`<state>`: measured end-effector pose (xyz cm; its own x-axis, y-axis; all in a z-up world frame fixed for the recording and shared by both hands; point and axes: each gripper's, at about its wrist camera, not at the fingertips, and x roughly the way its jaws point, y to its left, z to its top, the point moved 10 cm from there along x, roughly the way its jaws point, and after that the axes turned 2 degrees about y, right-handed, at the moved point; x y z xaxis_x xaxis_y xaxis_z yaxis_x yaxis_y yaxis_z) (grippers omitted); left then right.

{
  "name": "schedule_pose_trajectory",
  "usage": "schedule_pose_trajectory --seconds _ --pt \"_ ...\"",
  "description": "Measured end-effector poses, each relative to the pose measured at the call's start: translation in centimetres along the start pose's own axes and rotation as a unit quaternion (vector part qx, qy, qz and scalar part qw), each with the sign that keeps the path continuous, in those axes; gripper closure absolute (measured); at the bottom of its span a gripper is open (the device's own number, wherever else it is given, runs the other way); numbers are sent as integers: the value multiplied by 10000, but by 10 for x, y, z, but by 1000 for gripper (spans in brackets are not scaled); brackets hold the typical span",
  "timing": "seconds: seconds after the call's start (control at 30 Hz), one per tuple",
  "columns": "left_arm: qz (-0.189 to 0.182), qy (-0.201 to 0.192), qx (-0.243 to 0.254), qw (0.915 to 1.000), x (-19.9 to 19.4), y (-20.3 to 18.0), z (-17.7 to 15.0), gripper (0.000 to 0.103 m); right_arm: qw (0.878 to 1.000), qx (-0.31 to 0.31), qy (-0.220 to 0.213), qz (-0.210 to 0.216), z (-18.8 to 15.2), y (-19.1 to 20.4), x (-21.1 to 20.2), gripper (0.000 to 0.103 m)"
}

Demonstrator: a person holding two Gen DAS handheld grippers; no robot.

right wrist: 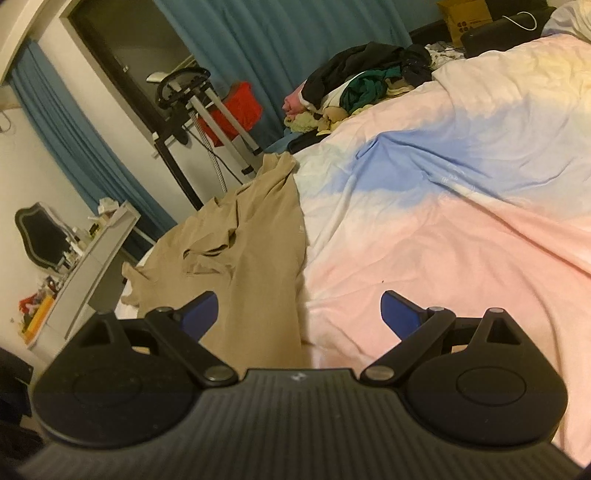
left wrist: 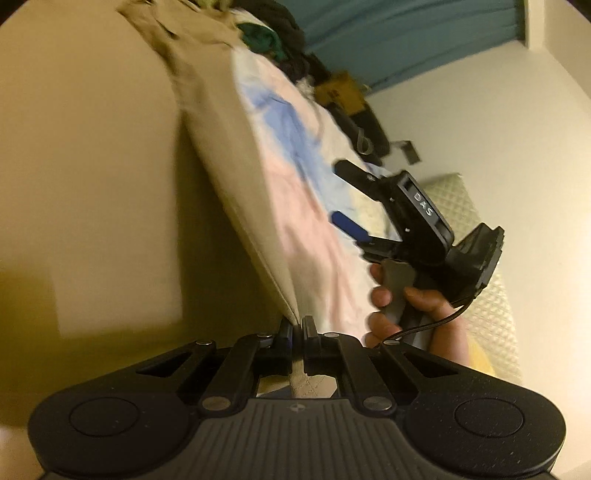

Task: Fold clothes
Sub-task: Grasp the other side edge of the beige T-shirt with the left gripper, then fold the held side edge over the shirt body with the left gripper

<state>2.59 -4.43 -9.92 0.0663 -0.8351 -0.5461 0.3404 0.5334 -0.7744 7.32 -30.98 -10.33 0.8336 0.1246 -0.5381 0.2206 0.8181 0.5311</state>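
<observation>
A beige garment (right wrist: 243, 236) lies spread along the left side of the bed, on a pink, blue and white duvet (right wrist: 461, 192). My left gripper (left wrist: 297, 325) is shut on the near edge of the beige garment (left wrist: 218, 155), which stretches taut away from the jaws, lifted off the bed. My right gripper (right wrist: 297, 314) is open, hovering low over the garment's right edge, with nothing pressed between its blue pads (right wrist: 201, 314). In the left wrist view the right gripper (left wrist: 347, 195) appears at the right, open, held by a hand (left wrist: 413, 314).
A pile of dark, green and pink clothes (right wrist: 362, 85) sits at the far end of the bed. A cardboard box (right wrist: 469, 16) stands behind it. Left of the bed are a white shelf unit (right wrist: 92, 266), an exercise machine (right wrist: 199, 107) and blue curtains (right wrist: 258, 40).
</observation>
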Motion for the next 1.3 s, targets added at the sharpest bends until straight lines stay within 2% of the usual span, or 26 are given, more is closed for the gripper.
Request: schedule_pose_trajectory --seconds 0.07,0.23,0.33,0.43,0.5,0.6,0.67,0.77,0.87,0.97,1.07,1.17,1.23,1.3 --pt "297 18 -109 9995 -6 13 0 98 9999 -103 58 -21 -4 4 3 7" --pt "1208 296 -245 9919 22 32 -8 98 9991 -392 75 -143 -10 16 5 7" --pt "1521 448 -245 9871 29 43 -9 96 9980 -596 -6 -230 -13 22 2 7" --pt "1482 347 -395 9876 23 44 3 75 9967 -730 -153 -330 -11 27 -3 7" --pt "1462 147 -490 9879 17 44 17 43 9961 -765 -284 -328 -7 31 -5 7" --pt "1719 -420 -569 9826 7 56 59 29 9955 -771 -432 -331 -3 36 -3 7" --pt "1997 -812 -556 9749 8 70 99 26 9954 -740 -498 -342 -1 37 3 7" --pt "2430 -1482 -604 9567 13 98 168 22 9962 -647 -467 -350 1 34 20 7" --pt "2627 -1996 -624 9419 22 124 231 22 9960 -671 -439 -387 0 31 37 7" --pt "2934 -2430 -408 9237 36 137 286 21 9948 -805 -445 -432 0 29 56 7" --pt "3229 -2544 132 9115 56 140 329 16 9946 -856 -431 -391 0 29 74 7" --pt "3786 -2488 676 8889 79 140 360 16 9942 -947 -404 -311 0 29 95 7" --pt "4034 -2424 926 8775 99 138 370 26 9939 -998 -354 -308 0 26 109 7" --pt "4303 -2272 1192 8654 113 140 378 47 9949 -921 -287 -284 0 21 120 7"
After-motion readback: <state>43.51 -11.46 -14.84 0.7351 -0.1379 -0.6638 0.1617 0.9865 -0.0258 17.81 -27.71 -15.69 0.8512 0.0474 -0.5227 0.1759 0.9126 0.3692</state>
